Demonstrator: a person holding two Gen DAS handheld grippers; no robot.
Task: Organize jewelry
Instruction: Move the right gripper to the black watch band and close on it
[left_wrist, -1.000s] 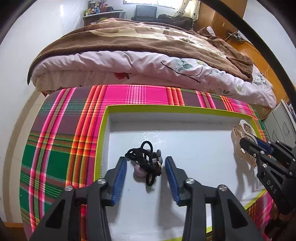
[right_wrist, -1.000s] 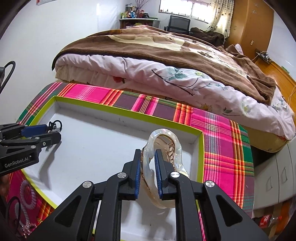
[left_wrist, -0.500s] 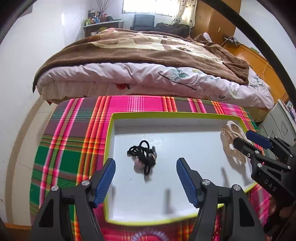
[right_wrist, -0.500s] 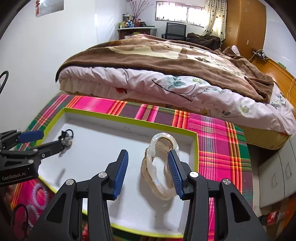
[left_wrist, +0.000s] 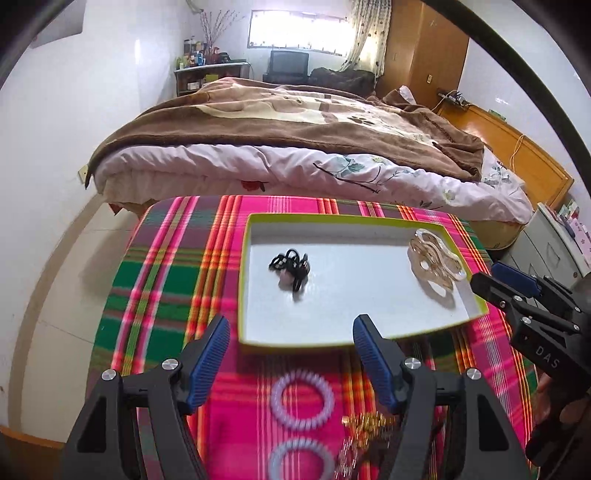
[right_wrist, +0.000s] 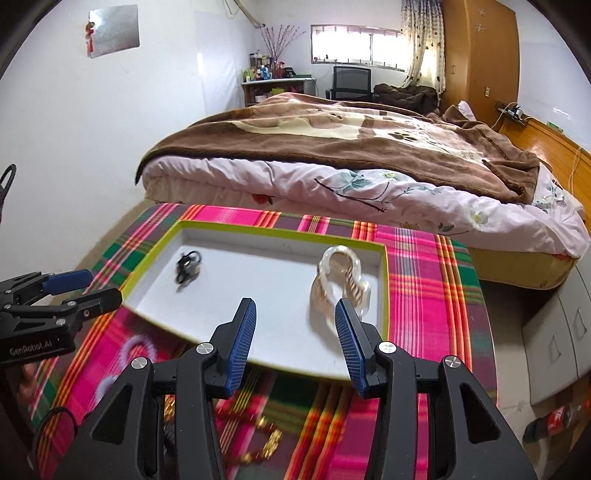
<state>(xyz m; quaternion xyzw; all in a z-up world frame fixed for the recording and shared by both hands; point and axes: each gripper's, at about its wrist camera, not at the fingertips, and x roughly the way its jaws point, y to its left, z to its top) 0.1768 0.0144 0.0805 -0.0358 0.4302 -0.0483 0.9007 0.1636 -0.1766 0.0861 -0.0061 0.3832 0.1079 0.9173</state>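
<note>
Above the near edge of the plaid cloth (left_wrist: 166, 280), the left gripper (left_wrist: 291, 328) hangs with its jaws apart and nothing between them; the right gripper (right_wrist: 293, 310) beside it is likewise spread and empty. Both have just been opening. In the tray (left_wrist: 332, 218) beyond them, the black hair ties (left_wrist: 290, 264) lie at the left, the clear hair clip (left_wrist: 436, 266) at the far right. Two purple coil ties (left_wrist: 301, 400) rest on the cloth, near the tray.

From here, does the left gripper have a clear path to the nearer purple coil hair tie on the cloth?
Probably yes: the left gripper is open and empty, and the purple coil hair tie lies uncovered just below it.
</note>
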